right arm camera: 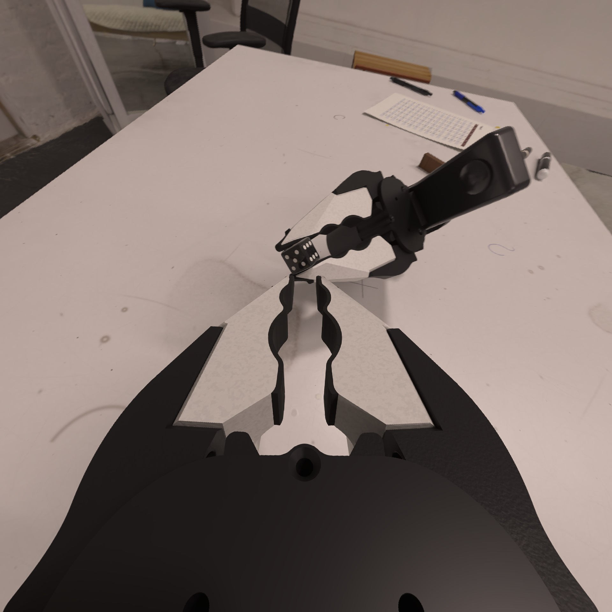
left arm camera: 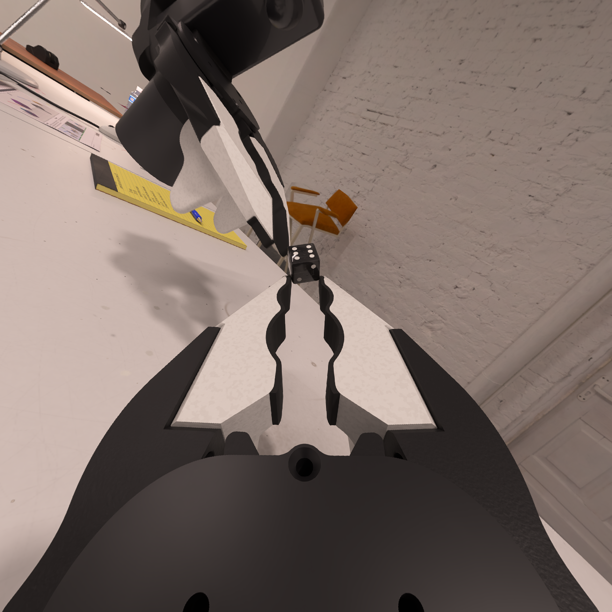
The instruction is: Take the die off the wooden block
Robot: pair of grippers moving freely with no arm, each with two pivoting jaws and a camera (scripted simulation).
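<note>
Die gripped between left tongs.

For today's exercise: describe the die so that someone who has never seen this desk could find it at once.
Start at the large white table and find the two black-and-white grippers meeting near its middle. The left gripper pinches a small cube at its fingertips: the die. It is the only black, white-dotted cube there, unlike the pens and papers beyond.

Left gripper clamps black die above white table, just beyond right gripper w/ jaws slightly apart, nothing between; paper sheet & 2 pens behind.
</note>
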